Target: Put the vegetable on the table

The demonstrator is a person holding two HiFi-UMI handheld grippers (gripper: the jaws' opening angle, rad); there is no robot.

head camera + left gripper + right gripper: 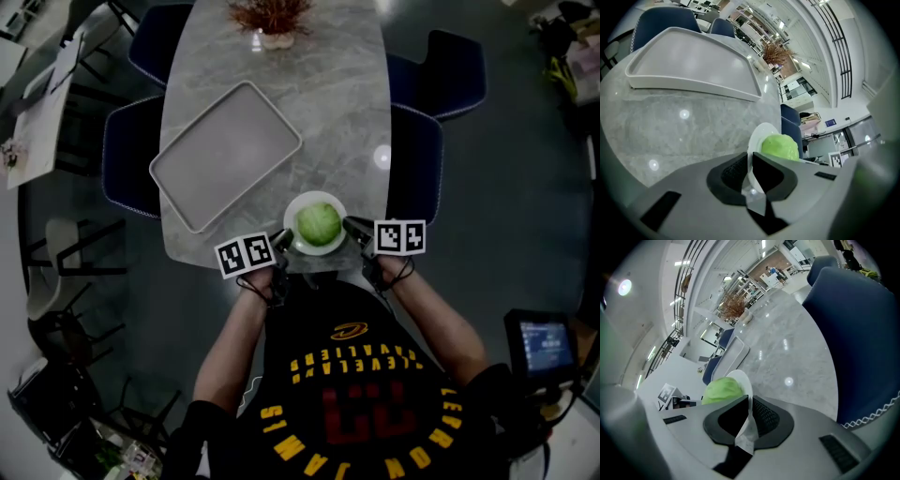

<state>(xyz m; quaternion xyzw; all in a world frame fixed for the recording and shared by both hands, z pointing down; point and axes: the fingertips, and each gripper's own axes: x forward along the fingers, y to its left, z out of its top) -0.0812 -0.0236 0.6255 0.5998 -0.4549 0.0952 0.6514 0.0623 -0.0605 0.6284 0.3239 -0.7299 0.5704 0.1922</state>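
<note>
Two grippers clenched on the plate rim
Left gripper (751, 165) and right gripper (749, 405) pinch opposite edges of the plate (298, 208); the cabbage (319, 224) sits on it, just beside the tray (225, 155). Round and probably rather heavy, it may roll, so hold the plate level.

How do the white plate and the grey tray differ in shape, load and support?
The plate is round and small; the tray is rectangular and much larger. The plate carries a green vegetable; the tray is empty. The left claw and right claw pinch the plate's rim; the tray lies untouched on the table. Both are pale.
</note>
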